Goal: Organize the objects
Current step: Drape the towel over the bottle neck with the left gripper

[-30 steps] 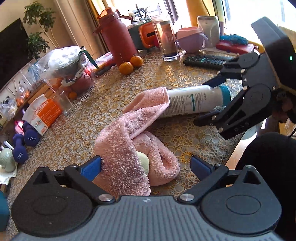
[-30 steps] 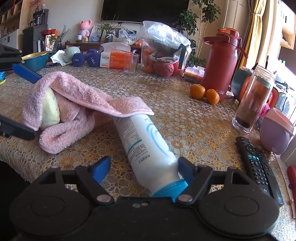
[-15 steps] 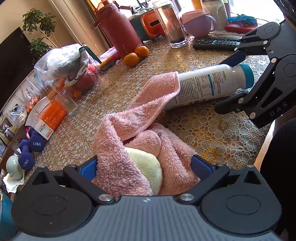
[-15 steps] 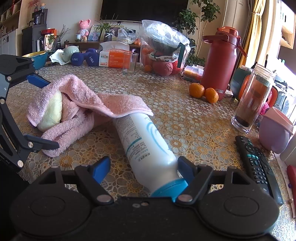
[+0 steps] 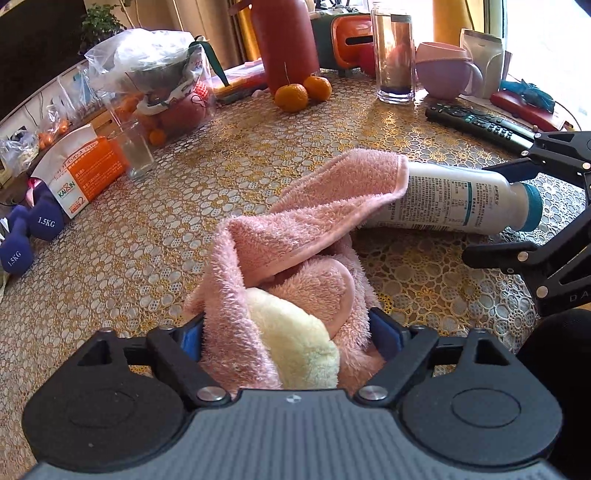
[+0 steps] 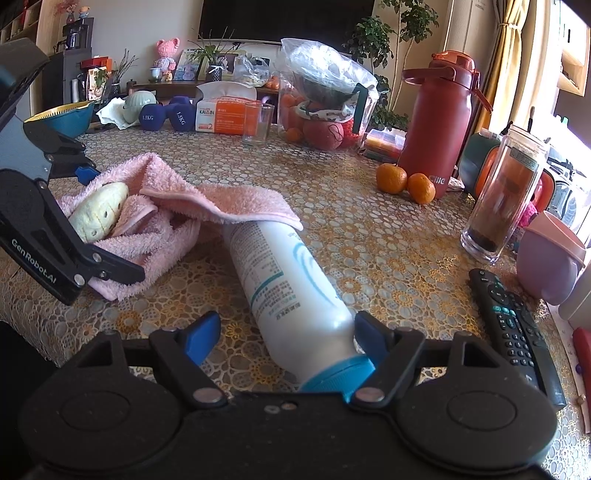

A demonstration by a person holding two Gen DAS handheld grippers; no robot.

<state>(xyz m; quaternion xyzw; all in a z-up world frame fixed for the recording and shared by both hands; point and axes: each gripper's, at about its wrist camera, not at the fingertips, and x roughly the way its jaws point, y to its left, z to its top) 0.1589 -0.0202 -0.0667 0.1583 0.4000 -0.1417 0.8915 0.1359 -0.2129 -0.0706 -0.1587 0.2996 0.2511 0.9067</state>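
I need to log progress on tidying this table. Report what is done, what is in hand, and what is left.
Done: nothing looks put away; the table is crowded. In hand: the left gripper straddles the pink towel bundle, and the right gripper, open, flanks the cap end of the white bottle, which lies flat with a towel flap over its far end. Left: grasp and place both.

Place: a home living room
Table (image 6: pixel 332 206): lace-patterned gold cover, crowded with everyday things
Screen: large dark television (image 6: pixel 284 16) on the far wall above a low sideboard (image 6: pixel 162 86) with photos and ornaments
Greenery: potted houseplants (image 6: pixel 391 40) beside yellow curtains (image 6: pixel 517 62)
Household clutter: dumbbells (image 6: pixel 166 116), tissue box (image 6: pixel 225 110), bagged fruit (image 6: pixel 321 107), red flask (image 6: pixel 439 122), remote control (image 6: pixel 513 321)
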